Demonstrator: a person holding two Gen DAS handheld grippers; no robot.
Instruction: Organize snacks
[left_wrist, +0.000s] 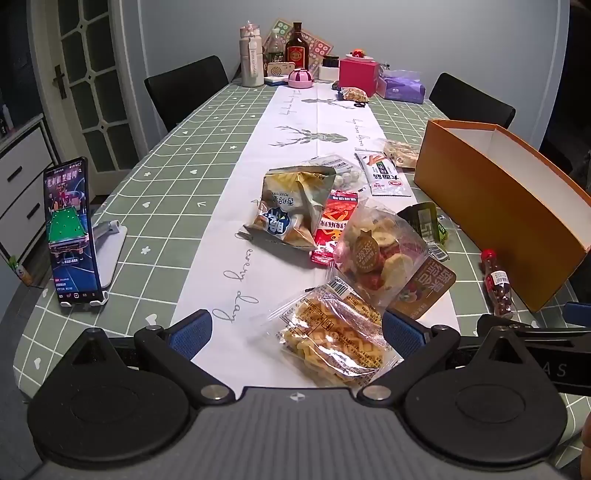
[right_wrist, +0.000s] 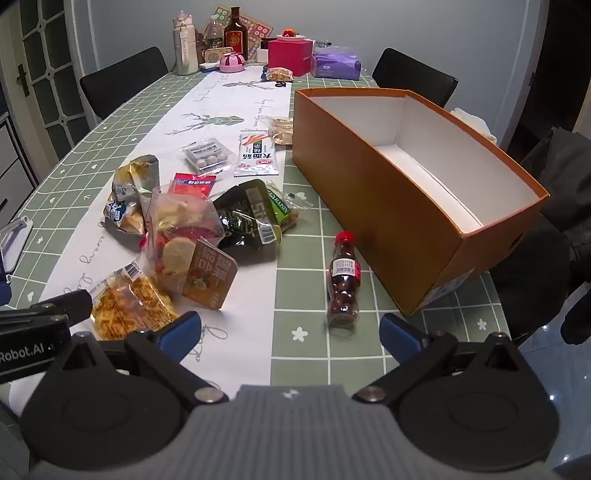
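Right gripper (right_wrist: 290, 334): jaws wide, empty; small red-capped candy bottle (right_wrist: 343, 280) lying just above centre of right wrist frame, long axis running up-frame, cap farthest; orange box (right_wrist: 388, 206) beside, upper right. Left gripper (left_wrist: 297, 332): wide, empty, straddling crinkle-snack packet (left_wrist: 332, 339); nearer the pile.

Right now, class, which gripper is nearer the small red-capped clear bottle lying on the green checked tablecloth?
Right. The right gripper opens just short of the red-capped bottle; the left gripper sits at the yellow snack packet, with the bottle off to its right.
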